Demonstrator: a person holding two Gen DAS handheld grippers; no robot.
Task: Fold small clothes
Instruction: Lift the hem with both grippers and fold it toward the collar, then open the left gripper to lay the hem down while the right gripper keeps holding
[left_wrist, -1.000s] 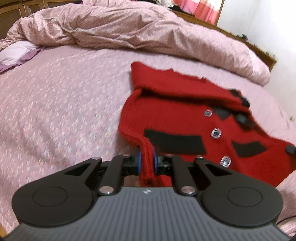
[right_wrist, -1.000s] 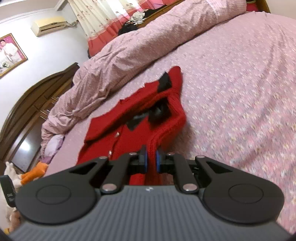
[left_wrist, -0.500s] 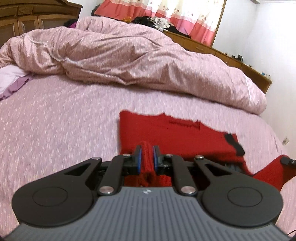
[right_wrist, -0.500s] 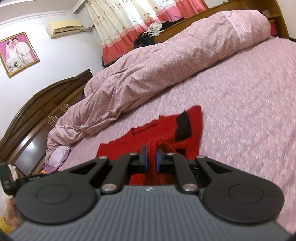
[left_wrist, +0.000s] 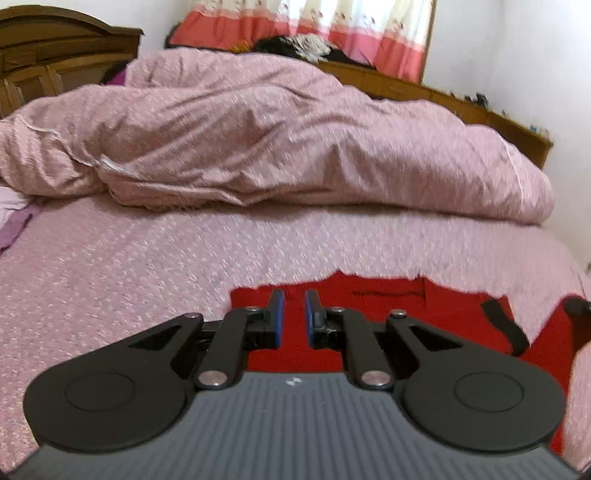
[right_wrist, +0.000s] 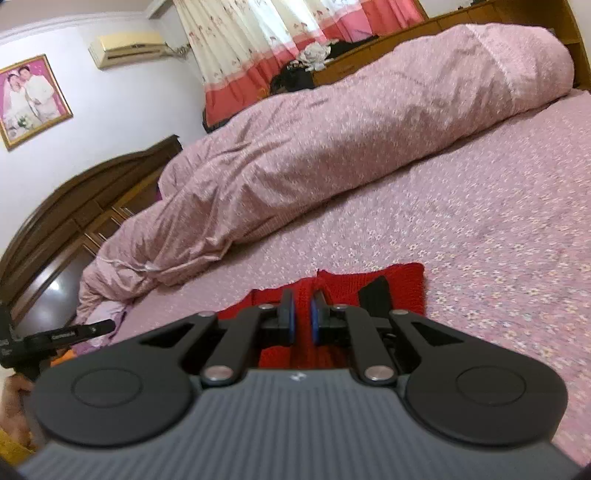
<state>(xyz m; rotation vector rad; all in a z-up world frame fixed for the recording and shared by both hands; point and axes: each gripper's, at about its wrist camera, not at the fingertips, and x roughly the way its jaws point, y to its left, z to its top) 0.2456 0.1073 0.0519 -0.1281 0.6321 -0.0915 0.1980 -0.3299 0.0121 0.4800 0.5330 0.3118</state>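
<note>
Left wrist view: both claws clamped on the red cardigan above the bed

Left wrist view first: your left claw (left_wrist: 294, 319) is clenched on a fold of the red cardigan (left_wrist: 388, 317), with knit showing in the narrow gap between its blue pads (left_wrist: 279, 317). The rest of the garment spreads ahead of that claw and off to its right, lying on the pink flowered bedsheet (left_wrist: 129, 288). A black trim strip (left_wrist: 504, 326) crosses the knit to the claw's right, and a dark piece of your other tool shows at the far right edge. Beyond the cardigan's far edge there is bare sheet, then the rumpled pink duvet (left_wrist: 277, 136) heaped across the bed. Behind that stand the wooden headboard (left_wrist: 55, 55) to the upper left and the red-and-white curtain (left_wrist: 332, 26) straight ahead.

From the right wrist, your right claw (right_wrist: 302, 319) is likewise shut tight on the cardigan (right_wrist: 402, 280), red knit pinched between its pads. A corner of the garment with a black patch (right_wrist: 376, 299) lies just ahead and right of it. Your left claw's tool (right_wrist: 66, 336) pokes in from the far left. Farther on come the sheet (right_wrist: 480, 221), the duvet (right_wrist: 332, 147), the curtain (right_wrist: 258, 55), an air conditioner (right_wrist: 125, 48) and a framed photo (right_wrist: 33, 99) on the wall.
</note>
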